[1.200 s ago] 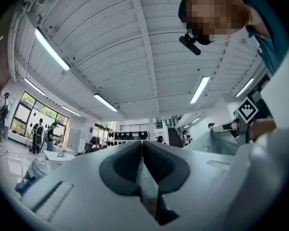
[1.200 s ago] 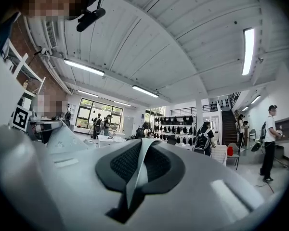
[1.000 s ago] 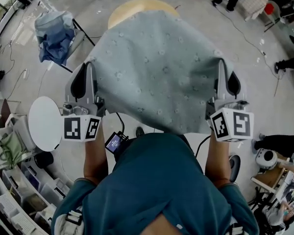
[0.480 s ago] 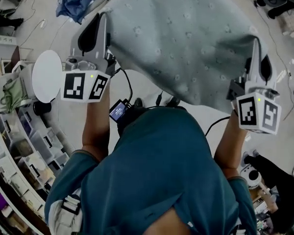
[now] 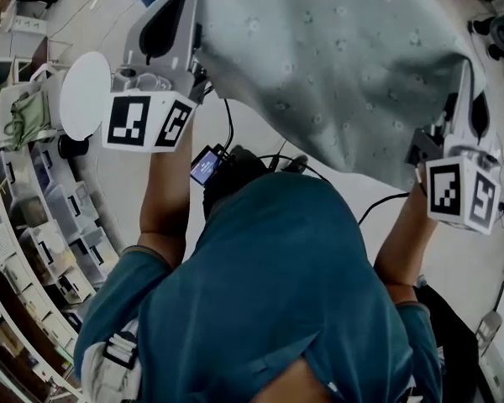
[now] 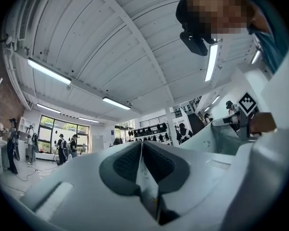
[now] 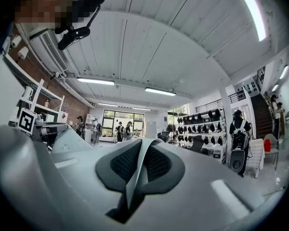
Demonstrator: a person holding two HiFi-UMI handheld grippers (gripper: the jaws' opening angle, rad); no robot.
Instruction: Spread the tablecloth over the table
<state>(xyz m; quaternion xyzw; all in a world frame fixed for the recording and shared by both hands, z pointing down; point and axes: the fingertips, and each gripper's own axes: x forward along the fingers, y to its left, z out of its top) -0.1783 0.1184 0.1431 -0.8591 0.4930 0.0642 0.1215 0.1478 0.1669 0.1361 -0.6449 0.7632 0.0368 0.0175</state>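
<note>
While nipped by left tongs point(image 6: 141, 146) and right tongs point(image 7: 143, 146), soft flower-dotted grey tablecloth point(image 5: 344, 65), sagging.

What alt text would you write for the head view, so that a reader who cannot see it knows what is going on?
Seen from above, a person in a teal shirt holds a pale patterned tablecloth stretched out in front, its near edge clamped in the left gripper and the right gripper. Storage shelves curve along the left side of the floor.

Grey-green tablecloth point(image 5: 344, 65), pale floral dots
</note>
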